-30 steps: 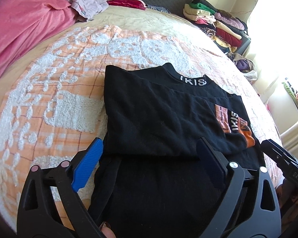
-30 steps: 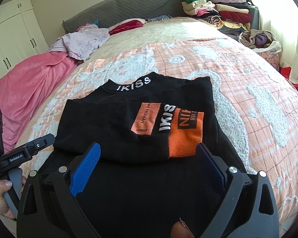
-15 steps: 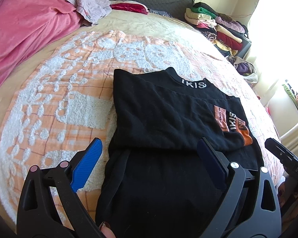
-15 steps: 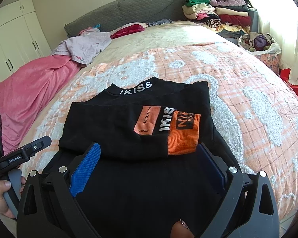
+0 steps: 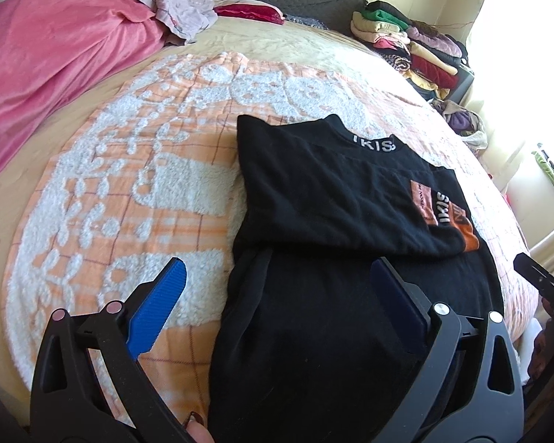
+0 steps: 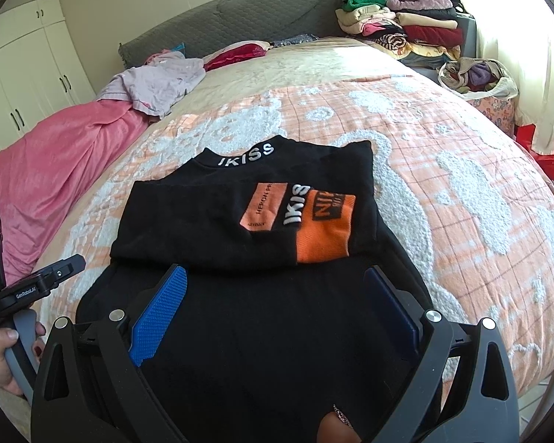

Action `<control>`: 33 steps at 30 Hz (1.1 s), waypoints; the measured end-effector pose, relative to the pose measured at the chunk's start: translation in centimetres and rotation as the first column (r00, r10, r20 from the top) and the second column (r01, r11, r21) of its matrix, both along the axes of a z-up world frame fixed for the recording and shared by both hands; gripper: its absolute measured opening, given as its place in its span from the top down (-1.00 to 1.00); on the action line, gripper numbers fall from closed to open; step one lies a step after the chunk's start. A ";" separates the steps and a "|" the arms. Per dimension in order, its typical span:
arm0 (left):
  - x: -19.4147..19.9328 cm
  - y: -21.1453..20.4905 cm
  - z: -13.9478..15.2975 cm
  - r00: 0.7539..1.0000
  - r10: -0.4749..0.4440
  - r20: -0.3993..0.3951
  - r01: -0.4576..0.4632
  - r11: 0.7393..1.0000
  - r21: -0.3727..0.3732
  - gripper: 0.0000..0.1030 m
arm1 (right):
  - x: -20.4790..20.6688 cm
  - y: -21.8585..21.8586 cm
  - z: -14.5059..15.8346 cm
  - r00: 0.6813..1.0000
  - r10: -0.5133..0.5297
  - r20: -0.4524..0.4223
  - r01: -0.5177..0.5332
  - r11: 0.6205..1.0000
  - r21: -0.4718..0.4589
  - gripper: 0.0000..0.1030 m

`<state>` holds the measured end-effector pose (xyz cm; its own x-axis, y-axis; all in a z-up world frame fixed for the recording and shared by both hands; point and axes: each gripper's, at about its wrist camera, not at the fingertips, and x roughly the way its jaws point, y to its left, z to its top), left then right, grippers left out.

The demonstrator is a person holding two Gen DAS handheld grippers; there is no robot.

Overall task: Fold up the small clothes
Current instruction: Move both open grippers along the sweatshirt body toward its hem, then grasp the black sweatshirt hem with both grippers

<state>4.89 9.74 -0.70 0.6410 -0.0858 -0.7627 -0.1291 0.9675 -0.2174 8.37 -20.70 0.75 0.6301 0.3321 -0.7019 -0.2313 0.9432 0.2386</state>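
A black top with a white "IKISS" collar and orange patches lies on the bed, its upper half folded down over its lower half. My left gripper hangs open above the garment's near left part, with nothing between its blue pads. My right gripper is open too, over the near middle of the black cloth, just short of the folded edge. The left device and the hand holding it show at the left of the right wrist view.
An orange-and-white fleece blanket covers the bed. A pink quilt and a crumpled lilac garment lie at the far left. Stacked folded clothes and a bag of clothes stand at the far right.
Both grippers have drawn back toward me and a little upward, so the black top looks smaller and farther. Both stayed open. The garment has not moved.
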 end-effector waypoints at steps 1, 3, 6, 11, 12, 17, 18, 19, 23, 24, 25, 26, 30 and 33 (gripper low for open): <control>-0.2 0.1 -0.1 1.000 0.001 -0.002 -0.001 1.000 -0.002 -0.81 | -0.1 -0.1 0.0 1.000 0.001 -0.003 -0.001 1.000 0.004 -0.86; -0.6 0.3 -0.3 1.000 0.003 -0.008 -0.003 1.000 -0.002 -0.81 | -0.4 -0.4 -0.1 1.000 0.000 -0.012 0.000 1.000 0.011 -0.86; -1.3 0.7 -0.5 1.000 0.011 -0.014 -0.011 1.000 0.000 -0.81 | -1.0 -0.9 -0.3 1.000 -0.001 -0.020 0.002 1.000 0.009 -0.86; -2.3 1.4 -0.8 0.999 0.027 -0.023 -0.027 1.000 0.003 -0.81 | -1.8 -1.5 -0.6 0.999 -0.003 -0.034 0.004 1.000 0.015 -0.86; -2.6 1.6 -0.8 0.999 0.030 -0.024 -0.030 1.000 0.003 -0.81 | -2.0 -1.6 -0.6 0.999 -0.008 -0.037 0.009 1.000 0.009 -0.86; -3.7 2.2 -1.1 0.999 0.038 -0.031 -0.038 0.999 0.006 -0.81 | -2.6 -2.2 -1.0 0.999 -0.019 -0.043 0.018 1.000 -0.010 -0.86; -4.0 2.3 -1.2 0.999 0.039 -0.034 -0.039 0.999 0.006 -0.81 | -2.8 -2.4 -1.1 0.999 -0.021 -0.045 0.020 1.000 -0.014 -0.86; -4.2 2.4 -1.3 0.998 0.040 -0.038 -0.040 0.999 0.005 -0.81 | -3.0 -2.6 -1.3 0.999 -0.024 -0.048 0.023 1.000 -0.019 -0.86; -5.1 2.5 -1.8 0.998 0.039 -0.051 -0.039 0.999 0.005 -0.81 | -3.6 -3.4 -1.8 0.998 -0.033 -0.059 0.031 0.999 -0.034 -0.86; -5.5 2.5 -2.0 0.998 0.039 -0.057 -0.038 0.999 0.007 -0.81 | -3.7 -3.6 -1.9 0.997 -0.034 -0.062 0.032 0.999 -0.037 -0.86; -5.8 2.5 -2.2 0.997 0.038 -0.060 -0.037 0.999 0.007 -0.81 | -3.9 -3.9 -2.0 0.997 -0.035 -0.064 0.032 0.999 -0.039 -0.86; -6.1 2.4 -2.4 0.997 0.033 -0.066 -0.033 0.999 0.004 -0.81 | -4.0 -4.1 -2.1 0.997 -0.036 -0.068 0.034 0.999 -0.042 -0.86; -7.7 2.3 -3.4 0.996 0.020 -0.091 -0.022 1.000 -0.015 -0.81 | -4.6 -5.0 -2.7 0.995 -0.044 -0.086 0.039 0.998 -0.055 -0.86; -8.9 2.1 -4.2 0.994 0.000 -0.109 -0.007 0.998 -0.063 -0.81 | -5.1 -5.8 -3.3 0.993 -0.053 -0.103 0.047 0.997 -0.066 -0.86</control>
<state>-4.00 11.88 -4.90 0.5552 -0.1337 -0.8209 -0.1585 0.9519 -0.2622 3.22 -26.54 -2.55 0.5670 0.2551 -0.7832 -0.1604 0.9668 0.1988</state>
